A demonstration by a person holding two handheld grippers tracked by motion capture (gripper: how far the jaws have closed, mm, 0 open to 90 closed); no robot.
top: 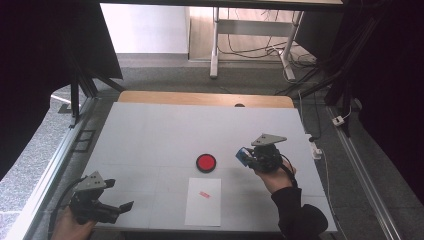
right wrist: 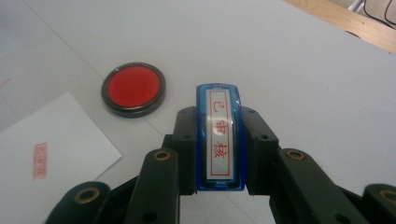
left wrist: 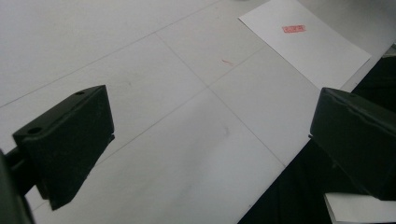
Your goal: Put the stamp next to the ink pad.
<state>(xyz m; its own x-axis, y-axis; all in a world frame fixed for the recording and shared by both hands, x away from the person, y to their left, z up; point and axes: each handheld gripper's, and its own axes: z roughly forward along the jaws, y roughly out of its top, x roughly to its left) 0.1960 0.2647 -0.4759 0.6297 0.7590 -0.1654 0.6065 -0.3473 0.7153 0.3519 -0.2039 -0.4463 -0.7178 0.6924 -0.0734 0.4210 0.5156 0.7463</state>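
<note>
The round black dish [right wrist: 133, 88] was the one container on the table [top: 150, 135], and its hollow held a red ink pad; it sat ahead and to the left of the right gripper [right wrist: 219, 149], near it but apart. That gripper was clenched on a blue stamp [right wrist: 219, 135], its two jaws pressed against the stamp's long sides, the white label with red characters facing the camera. In the high view the stamp [top: 243, 156] stuck out at the gripper's left end. A white sheet [right wrist: 51, 154] lay lower left of the right gripper, bearing a small red imprint [right wrist: 40, 160] whose characters were too blurred to read. The left gripper [top: 117, 207] stood released with jaws wide apart and nothing between them, near the table's front edge; the sheet [left wrist: 306, 42] lay beyond its jaws, its corner cut off by the right-hand jaw.
</note>
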